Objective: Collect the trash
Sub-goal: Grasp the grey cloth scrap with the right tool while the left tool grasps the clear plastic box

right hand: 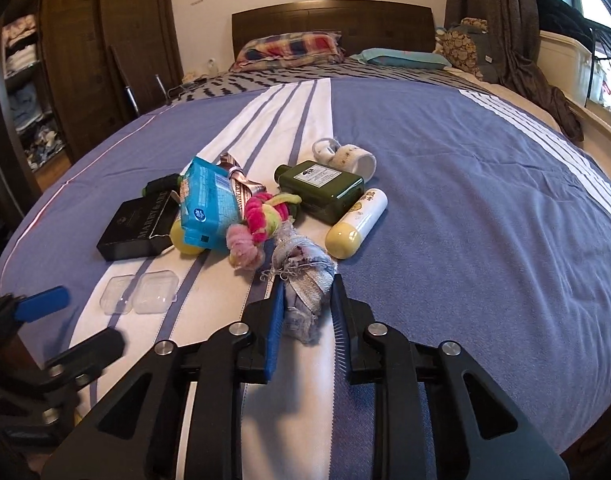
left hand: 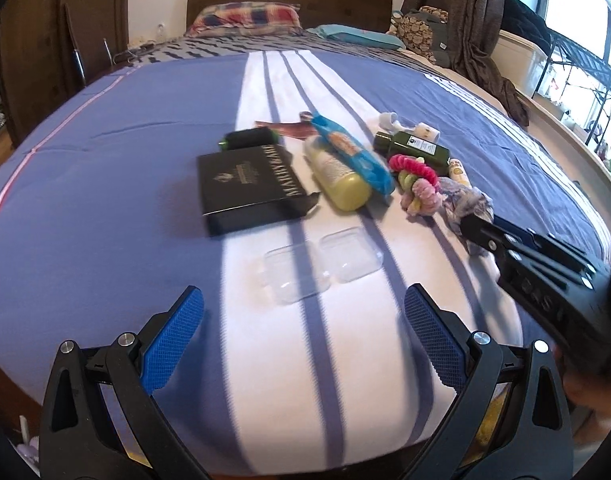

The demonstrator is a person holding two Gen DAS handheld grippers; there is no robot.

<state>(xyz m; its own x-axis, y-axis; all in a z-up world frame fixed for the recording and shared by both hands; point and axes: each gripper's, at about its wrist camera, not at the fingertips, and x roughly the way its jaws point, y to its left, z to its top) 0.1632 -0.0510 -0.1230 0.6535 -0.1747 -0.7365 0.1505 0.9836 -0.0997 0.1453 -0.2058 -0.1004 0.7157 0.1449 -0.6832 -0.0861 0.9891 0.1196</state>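
Observation:
A crumpled grey-blue fabric scrap (right hand: 303, 280) lies on the bed's white stripe. My right gripper (right hand: 307, 288) has its two fingers on either side of the scrap, pressing on it; it also shows in the left wrist view (left hand: 475, 226) on the scrap (left hand: 467, 202). My left gripper (left hand: 303, 300) is open and empty, low over the bed, just short of a clear plastic clamshell case (left hand: 319, 264). The case shows in the right wrist view (right hand: 139, 292) too.
A cluster lies mid-bed: black box (left hand: 247, 184), yellow bottle (left hand: 339, 180), blue wipes pack (left hand: 351, 152), green bottle (left hand: 411, 146), pink and green hair ties (left hand: 415, 178), white-yellow tube (right hand: 357, 222), white cup (right hand: 355, 160). Pillows (right hand: 289, 50) lie at the headboard. A wardrobe (right hand: 85, 60) stands left.

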